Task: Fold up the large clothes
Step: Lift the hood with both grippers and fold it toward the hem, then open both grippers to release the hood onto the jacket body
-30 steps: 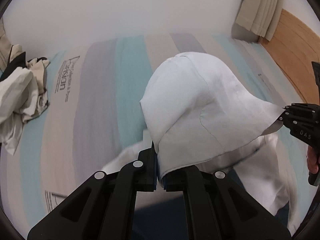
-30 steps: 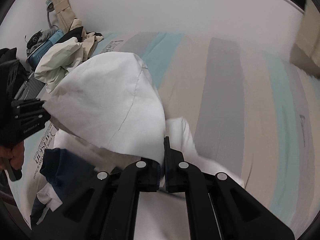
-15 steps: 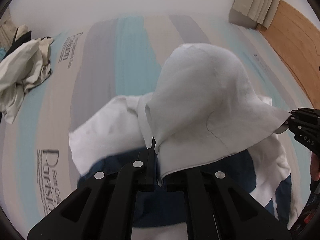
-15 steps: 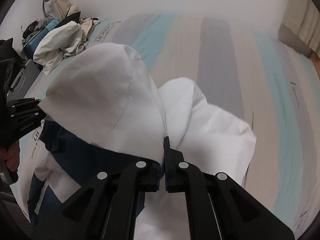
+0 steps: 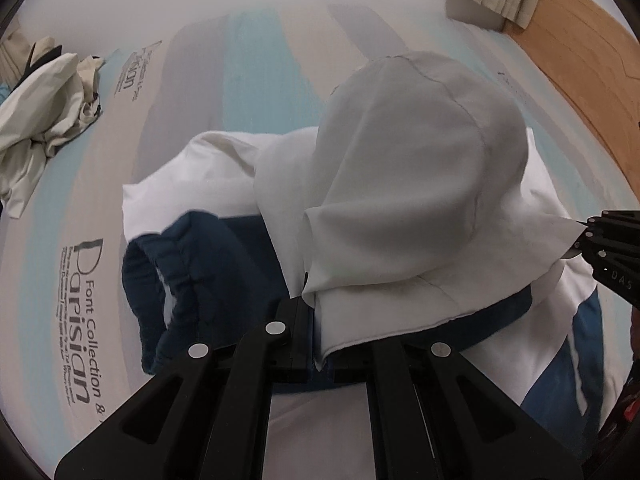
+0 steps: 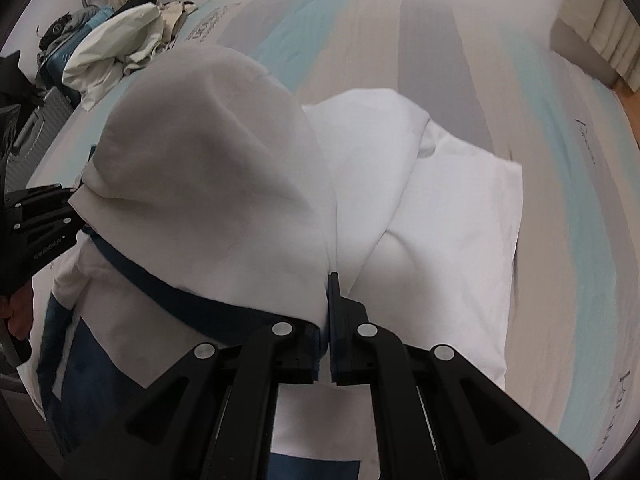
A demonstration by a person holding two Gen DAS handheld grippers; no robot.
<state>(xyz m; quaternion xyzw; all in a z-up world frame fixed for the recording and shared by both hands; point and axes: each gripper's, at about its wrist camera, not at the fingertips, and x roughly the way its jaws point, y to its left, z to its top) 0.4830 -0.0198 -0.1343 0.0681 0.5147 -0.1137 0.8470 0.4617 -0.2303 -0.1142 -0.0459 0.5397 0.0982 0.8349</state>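
From the left wrist view, my left gripper (image 5: 318,320) is pinched tight on one edge of the hood (image 5: 408,184) of a white and navy hoodie (image 5: 224,264). The hood billows up between my two grippers while the body of the hoodie lies rumpled on the striped bed (image 5: 192,80), nearer the edge closest to me. The right gripper (image 5: 582,236) shows at the right side of this view, clamped on the opposite corner of the hood. The risk I see here is the navy cuff (image 5: 168,276) bunched at the left: if I lay the hood down over that lump, the fold will come out crooked. A pile of pale clothes (image 5: 44,96) sits well apart at the far left corner of the bed, so it should not interfere.

From the right wrist view, my right gripper (image 6: 329,320) is closed on the hood (image 6: 208,152) edge with only a thin strip of cloth between the jaws. I judge that grip shallow; a tug sideways could pull the fabric out. The left gripper (image 6: 70,200) holds the far corner. The white sleeve (image 6: 440,216) lies creased toward the right edge of the bed, and if I press the hood down unevenly, I may trap those creases underneath.
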